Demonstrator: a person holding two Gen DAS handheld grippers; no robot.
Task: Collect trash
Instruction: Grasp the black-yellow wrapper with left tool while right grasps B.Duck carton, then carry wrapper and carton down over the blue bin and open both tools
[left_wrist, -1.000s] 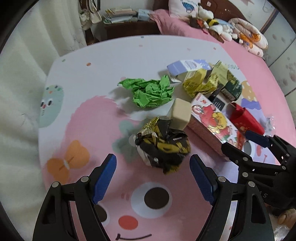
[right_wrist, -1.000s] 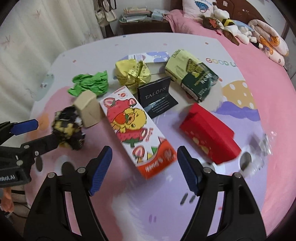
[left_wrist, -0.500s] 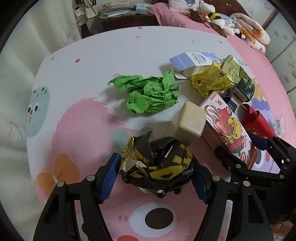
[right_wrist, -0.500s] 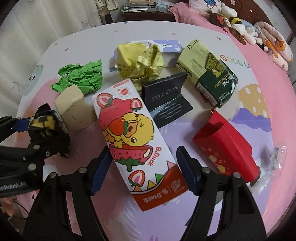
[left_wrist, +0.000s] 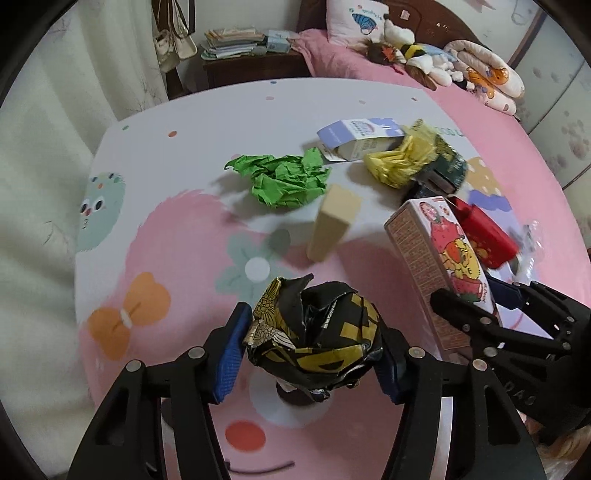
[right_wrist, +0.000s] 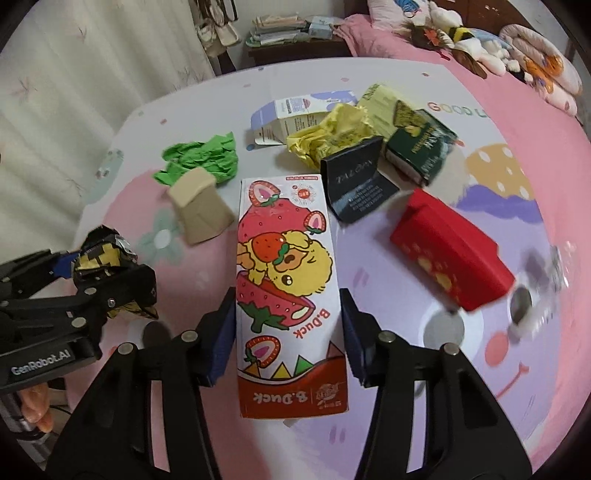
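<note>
Collection looks barely begun: two pieces are gripped and lifted a little, and no bin or bag shows in either view, so where they go I cannot tell. The left tongs (left_wrist: 312, 354) have just been closing and now pinch the black-and-gold foil wrapper (left_wrist: 314, 343), a crumpled, shiny ball bulging past both blue pads. The right tongs (right_wrist: 288, 336) have likewise just been closing and clamp the strawberry B.Duck carton (right_wrist: 288, 295) across its narrow width; it is a long, stiff, glossy printed box, its far end tilted away from the tongs.

Everything else lies on the cartoon-printed bed cover (left_wrist: 155, 236). Just beyond the left tongs stands a plain beige cardboard box (left_wrist: 332, 225), and further out a wad of crumpled green paper (left_wrist: 288, 179). Beyond the right tongs sit a dark folded card (right_wrist: 354, 184), a crushed yellow wrapper (right_wrist: 332, 133), a white-and-lilac carton (right_wrist: 291, 114) and a green snack box (right_wrist: 417, 147). To the right of those tongs lies a red glossy box (right_wrist: 450, 247), with clear crinkled plastic (right_wrist: 546, 280) past it. By my judgement, at least eight pieces remain.
</note>
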